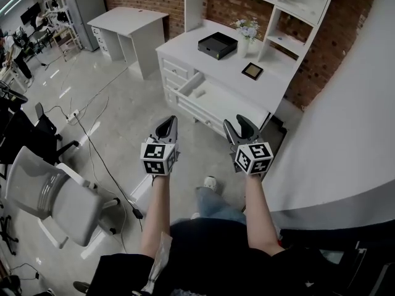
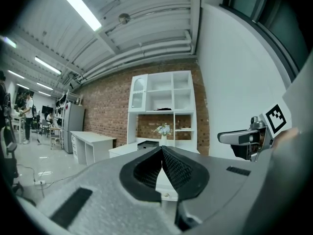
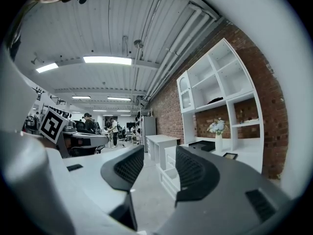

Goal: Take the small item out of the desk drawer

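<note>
The white desk (image 1: 247,90) stands a few steps ahead, with its top left drawer (image 1: 195,84) pulled out. A small pale shape (image 1: 199,94) lies in the drawer, too small to make out. Both grippers are held level in front of the person, well short of the desk. My left gripper (image 1: 168,123) (image 2: 161,151) is shut, pads meeting at the tips with nothing between them. My right gripper (image 1: 239,123) (image 3: 160,153) is open, with an empty gap between its pads. The open drawer (image 3: 172,173) also shows past the right jaws.
On the desk top are a black box (image 1: 217,45), a vase of flowers (image 1: 246,32) and a dark square frame (image 1: 252,71). A grey office chair (image 1: 55,196) and floor cables (image 1: 92,147) lie at left. A white wall (image 1: 352,134) runs along the right.
</note>
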